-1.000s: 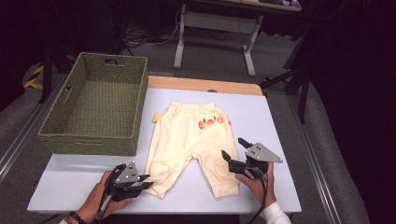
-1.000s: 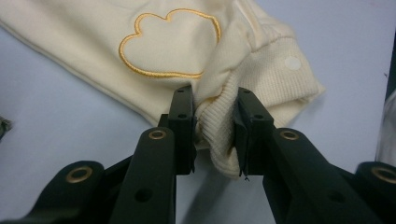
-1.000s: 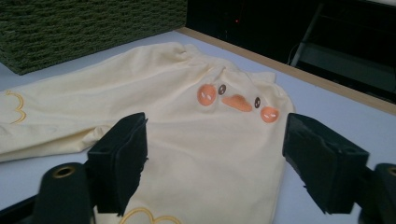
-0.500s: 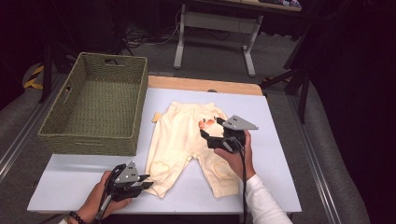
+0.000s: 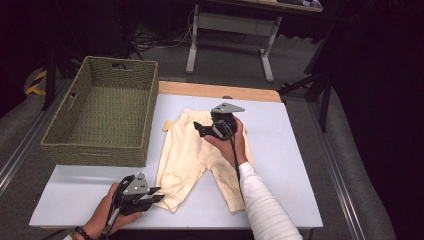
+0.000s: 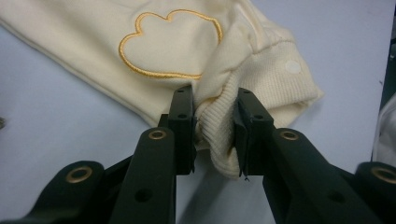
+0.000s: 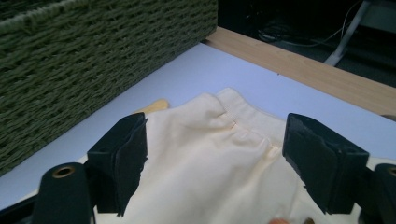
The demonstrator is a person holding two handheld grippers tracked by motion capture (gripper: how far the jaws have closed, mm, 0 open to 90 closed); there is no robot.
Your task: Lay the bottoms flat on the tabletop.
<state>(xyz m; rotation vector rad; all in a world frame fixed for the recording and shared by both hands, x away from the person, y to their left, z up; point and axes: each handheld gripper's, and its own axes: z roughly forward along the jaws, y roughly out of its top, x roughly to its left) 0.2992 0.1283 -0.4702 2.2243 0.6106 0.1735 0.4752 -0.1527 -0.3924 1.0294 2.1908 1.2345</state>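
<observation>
Under right gripper (image 5: 207, 128), trousers (image 5: 187, 155), waistband end

No words, labels, brand names or numbers can be read anywhere. The only mark is a stitched orange cloud-shaped outline (image 6: 170, 44) on the cream baby trousers (image 5: 192, 150), at about 12 o'clock in the left gripper view; it carries no letters.
</observation>
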